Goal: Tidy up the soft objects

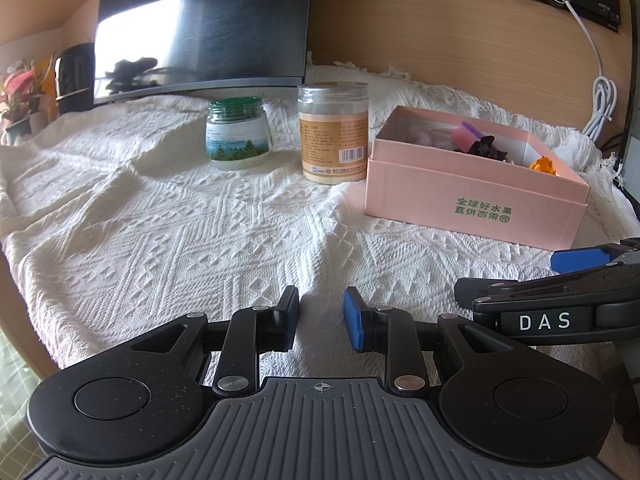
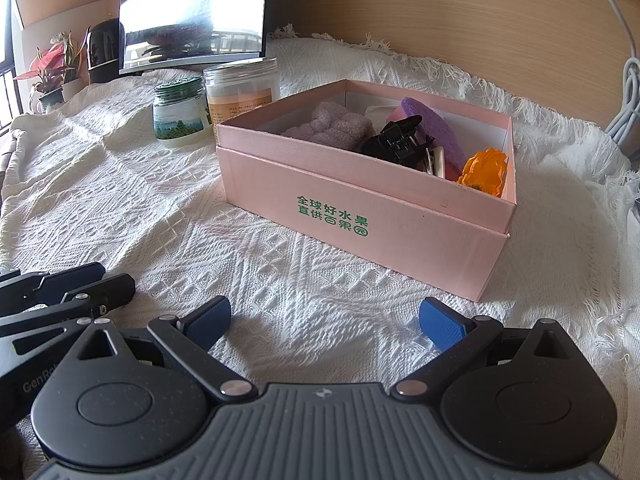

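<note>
Bright daylight glares off the monitor (image 2: 192, 12); fisheye edges bend.

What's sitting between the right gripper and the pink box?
Nothing: only bare white cloth lies between the right gripper and the pink box, seen in the right wrist view.

Both near the pink box (image 2: 360, 200), the left gripper (image 1: 321, 316) and right gripper (image 2: 324, 322) hover side by side, jaws apart and empty.

Matt pink cardboard box (image 2: 384, 216) on rough woven white cloth (image 2: 160, 220), clear plastic jars (image 1: 334, 132).
</note>
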`<state>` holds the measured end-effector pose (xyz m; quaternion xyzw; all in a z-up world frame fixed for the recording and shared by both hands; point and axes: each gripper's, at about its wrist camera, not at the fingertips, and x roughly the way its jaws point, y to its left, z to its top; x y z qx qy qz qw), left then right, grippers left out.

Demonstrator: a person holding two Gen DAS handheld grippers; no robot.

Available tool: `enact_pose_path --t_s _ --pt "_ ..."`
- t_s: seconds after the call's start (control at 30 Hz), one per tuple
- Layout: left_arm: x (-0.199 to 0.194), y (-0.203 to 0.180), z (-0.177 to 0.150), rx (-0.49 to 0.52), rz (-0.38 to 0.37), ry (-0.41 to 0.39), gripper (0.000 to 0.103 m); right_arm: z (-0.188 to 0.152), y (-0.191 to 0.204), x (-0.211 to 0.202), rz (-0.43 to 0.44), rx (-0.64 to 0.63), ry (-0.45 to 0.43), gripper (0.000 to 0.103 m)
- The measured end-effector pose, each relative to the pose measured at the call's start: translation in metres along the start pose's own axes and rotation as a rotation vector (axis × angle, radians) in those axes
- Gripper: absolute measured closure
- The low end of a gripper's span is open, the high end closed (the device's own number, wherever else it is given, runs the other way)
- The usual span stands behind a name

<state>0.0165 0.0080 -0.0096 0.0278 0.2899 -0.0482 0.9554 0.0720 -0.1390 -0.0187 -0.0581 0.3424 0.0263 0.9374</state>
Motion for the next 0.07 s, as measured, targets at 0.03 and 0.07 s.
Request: enact_pose_path --t_s 0.03,0.07 --pt "0.0001 0.0002 -0.0001 0.001 0.0 0.0 0.075 -0.0002 0.0003 -0.0002 0.0 0.0 0.0 0.002" --pt "0.0002 0.0003 0.0001 0.001 0.002 0.001 0.075 0.0 0.0 0.0 0.0 0.0 0.0 0.002"
